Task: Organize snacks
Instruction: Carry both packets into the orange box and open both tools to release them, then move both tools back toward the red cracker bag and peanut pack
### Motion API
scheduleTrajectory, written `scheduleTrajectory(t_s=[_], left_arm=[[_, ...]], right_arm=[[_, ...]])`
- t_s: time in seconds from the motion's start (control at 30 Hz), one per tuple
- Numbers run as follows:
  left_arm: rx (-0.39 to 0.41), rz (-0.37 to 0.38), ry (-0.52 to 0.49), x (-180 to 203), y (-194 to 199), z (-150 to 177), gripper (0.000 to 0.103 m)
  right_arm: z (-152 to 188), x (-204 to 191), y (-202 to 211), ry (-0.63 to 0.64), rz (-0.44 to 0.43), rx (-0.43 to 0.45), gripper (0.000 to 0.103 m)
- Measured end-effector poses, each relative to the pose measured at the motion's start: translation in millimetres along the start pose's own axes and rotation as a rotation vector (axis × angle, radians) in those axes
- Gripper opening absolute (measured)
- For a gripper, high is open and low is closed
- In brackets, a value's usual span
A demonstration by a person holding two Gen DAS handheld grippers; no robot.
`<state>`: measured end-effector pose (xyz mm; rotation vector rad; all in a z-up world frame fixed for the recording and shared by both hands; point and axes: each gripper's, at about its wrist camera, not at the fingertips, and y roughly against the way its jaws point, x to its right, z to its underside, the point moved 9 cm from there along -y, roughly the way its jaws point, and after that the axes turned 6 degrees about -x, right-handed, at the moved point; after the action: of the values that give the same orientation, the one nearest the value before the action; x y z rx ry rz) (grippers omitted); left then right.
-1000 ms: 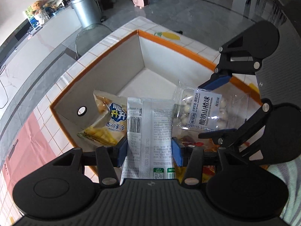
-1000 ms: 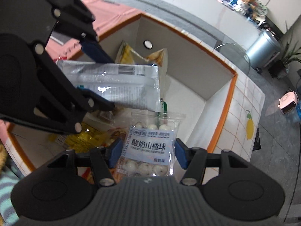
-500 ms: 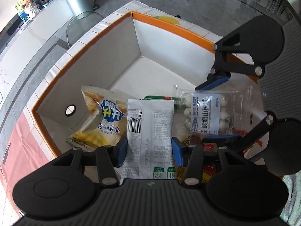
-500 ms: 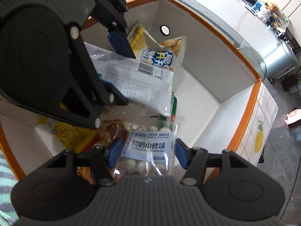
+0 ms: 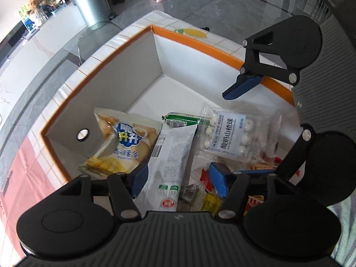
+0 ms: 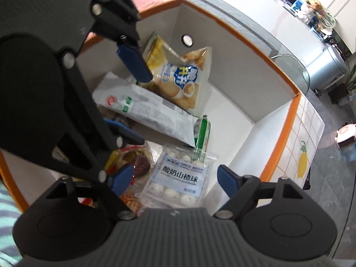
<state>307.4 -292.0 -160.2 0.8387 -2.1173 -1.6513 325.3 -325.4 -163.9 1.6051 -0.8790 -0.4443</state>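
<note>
Orange-rimmed box (image 5: 195, 42) holds white pouch (image 5: 171, 155), clear bag of white balls (image 5: 231, 135), chips bag (image 5: 126, 144), green stick (image 5: 180, 120); left tongs (image 5: 178, 179) and right tongs (image 6: 175, 179) just opened wide, gripping nothing.

Left tongs (image 5: 179, 179) and right tongs (image 6: 173, 179): each a matte black body with a ribbed, dark grey top plate, flanked by two round black discs. Angular black linkage arms, pinned with silver screws, carry the blue pads (image 5: 219, 182) at the fingertips. A striped mint-green and grey sleeve (image 6: 6, 198) shows at the lower left edge of the right wrist view.
</note>
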Motion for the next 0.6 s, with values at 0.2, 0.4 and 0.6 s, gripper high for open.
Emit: scheduleTrajectory(t_s=[0.2, 0.4, 0.6], left_arm=[[0.059, -0.018, 0.043, -1.3, 42.0, 15.8, 0.075], [0.141, -0.062, 0.128, -7.4, 93.6, 40.7, 0.077], [0.265, -0.125, 0.211, -19.6, 155.1, 75.7, 0.077]], right_arm=[[-0.9, -4.2, 30.0, -0.067, 0.007, 0.027, 0.09], [3.3, -15.1, 72.1, -0.213, 0.015, 0.094, 0.09], [4.4, -38.2, 119.2, -0.356, 0.047, 0.246, 0.09]])
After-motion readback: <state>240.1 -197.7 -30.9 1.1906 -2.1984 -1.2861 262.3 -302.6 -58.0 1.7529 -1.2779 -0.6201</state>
